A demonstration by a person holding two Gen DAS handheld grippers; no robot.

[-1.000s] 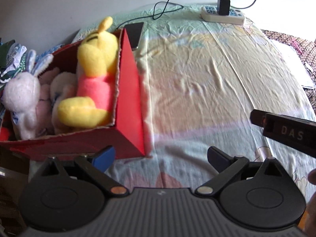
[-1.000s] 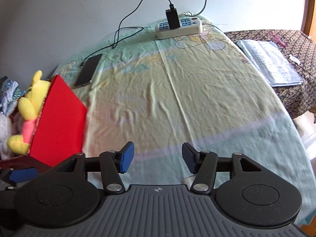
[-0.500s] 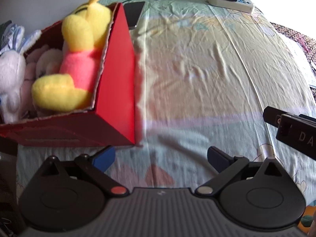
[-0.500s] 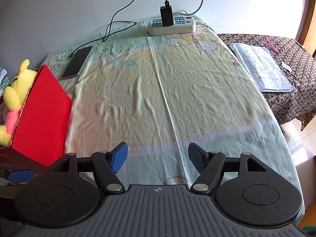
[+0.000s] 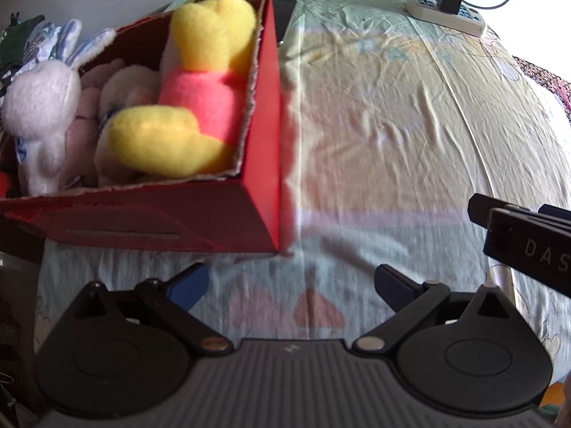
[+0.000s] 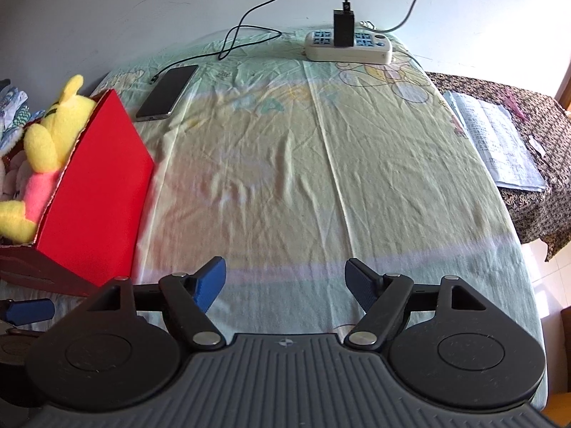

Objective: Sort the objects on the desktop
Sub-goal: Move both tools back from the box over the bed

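Observation:
A red cardboard box (image 5: 264, 178) stands at the left of the cloth-covered table, also in the right wrist view as the red box (image 6: 96, 192). Inside lie a yellow plush bear in a pink shirt (image 5: 192, 100), a white plush rabbit (image 5: 39, 107) and other pale plush toys. The bear (image 6: 46, 142) pokes above the box wall. My left gripper (image 5: 291, 283) hovers open and empty in front of the box's near right corner. My right gripper (image 6: 285, 278) is open and empty over bare cloth, right of the box; its black body (image 5: 524, 242) enters the left wrist view at right.
A dark phone (image 6: 167, 92) lies on the cloth behind the box, with a cable running to a charger in a white power strip (image 6: 349, 46) at the far edge. Papers (image 6: 496, 139) lie on a patterned surface to the right. The wall is close behind.
The left gripper's view has shifted so the box now sits closer and larger. The right gripper has opened a little wider and pulled back slightly.

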